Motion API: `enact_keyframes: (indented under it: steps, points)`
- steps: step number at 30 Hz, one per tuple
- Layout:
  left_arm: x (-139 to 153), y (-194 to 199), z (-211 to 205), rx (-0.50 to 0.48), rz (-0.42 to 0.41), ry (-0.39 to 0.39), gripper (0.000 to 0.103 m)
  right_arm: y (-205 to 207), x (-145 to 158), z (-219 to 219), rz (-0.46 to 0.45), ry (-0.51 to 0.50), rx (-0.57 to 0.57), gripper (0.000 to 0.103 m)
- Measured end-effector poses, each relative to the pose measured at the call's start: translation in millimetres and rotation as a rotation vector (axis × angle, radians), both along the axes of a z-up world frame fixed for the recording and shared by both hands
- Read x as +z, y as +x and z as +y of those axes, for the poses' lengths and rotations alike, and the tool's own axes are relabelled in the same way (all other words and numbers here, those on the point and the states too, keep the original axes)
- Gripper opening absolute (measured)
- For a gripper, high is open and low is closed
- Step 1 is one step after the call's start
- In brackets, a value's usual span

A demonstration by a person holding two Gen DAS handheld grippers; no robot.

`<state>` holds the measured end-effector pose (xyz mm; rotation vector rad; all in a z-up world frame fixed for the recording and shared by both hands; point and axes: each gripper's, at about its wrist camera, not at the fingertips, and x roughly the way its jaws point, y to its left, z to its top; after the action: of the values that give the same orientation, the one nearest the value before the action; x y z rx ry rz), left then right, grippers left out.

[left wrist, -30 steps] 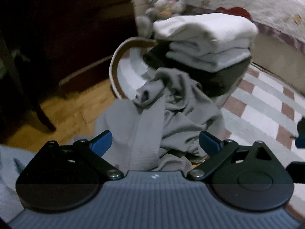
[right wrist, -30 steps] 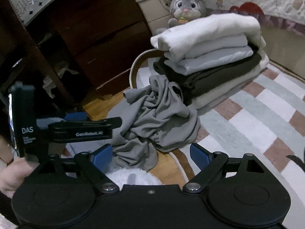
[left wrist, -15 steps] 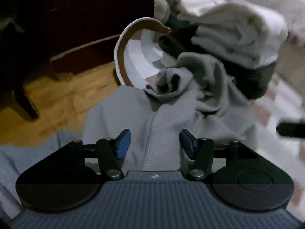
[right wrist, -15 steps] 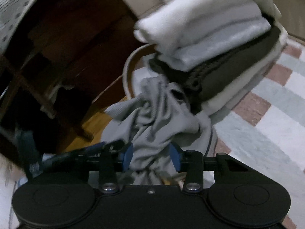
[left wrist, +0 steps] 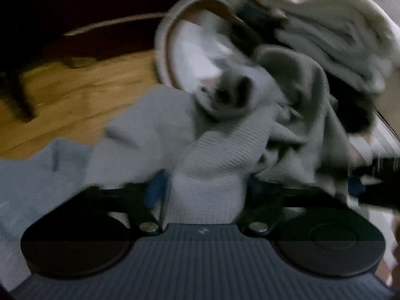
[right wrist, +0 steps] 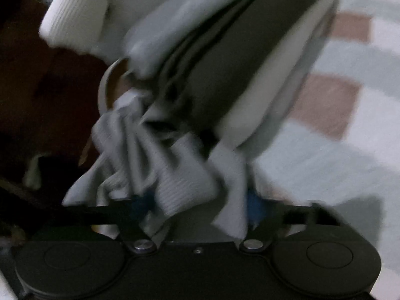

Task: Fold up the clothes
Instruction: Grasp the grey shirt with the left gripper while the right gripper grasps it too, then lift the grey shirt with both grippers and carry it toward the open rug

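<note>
A crumpled grey ribbed garment lies against a stack of folded clothes on the floor. My left gripper is shut on a thick bunch of the garment, which fills the gap between its blue pads. In the right wrist view the same grey garment runs from the stack down into my right gripper, which is shut on another fold. The right gripper also shows at the right edge of the left wrist view, close beside the left one. Both views are motion-blurred.
The stack sits on a rug with pale and brown checks, whose edge curls up behind the garment. Wooden floor and dark furniture lie to the left. A pale blue cloth lies at the lower left.
Both grippers went from wide open to closed on the grey garment. Both moved forward toward the stack, and the garment now rises into their jaws.
</note>
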<state>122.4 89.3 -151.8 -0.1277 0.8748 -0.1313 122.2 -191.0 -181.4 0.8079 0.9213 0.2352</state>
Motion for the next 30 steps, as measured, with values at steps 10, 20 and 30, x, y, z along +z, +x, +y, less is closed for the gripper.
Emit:
enact_keyframes:
  steps: [10, 20, 30]
  points:
    - [50, -41, -9, -0.04, -0.165, 0.068, 0.01, -58, 56, 8, -0.184, 0.067, 0.075, 0.015]
    - [123, -113, -94, -0.244, -0.437, 0.226, 0.01, -164, 124, -35, -0.358, -0.061, -0.048, 0.013]
    - [162, -180, -180, -0.466, -0.517, 0.158, 0.01, -274, 177, -85, -0.44, -0.194, -0.261, 0.013]
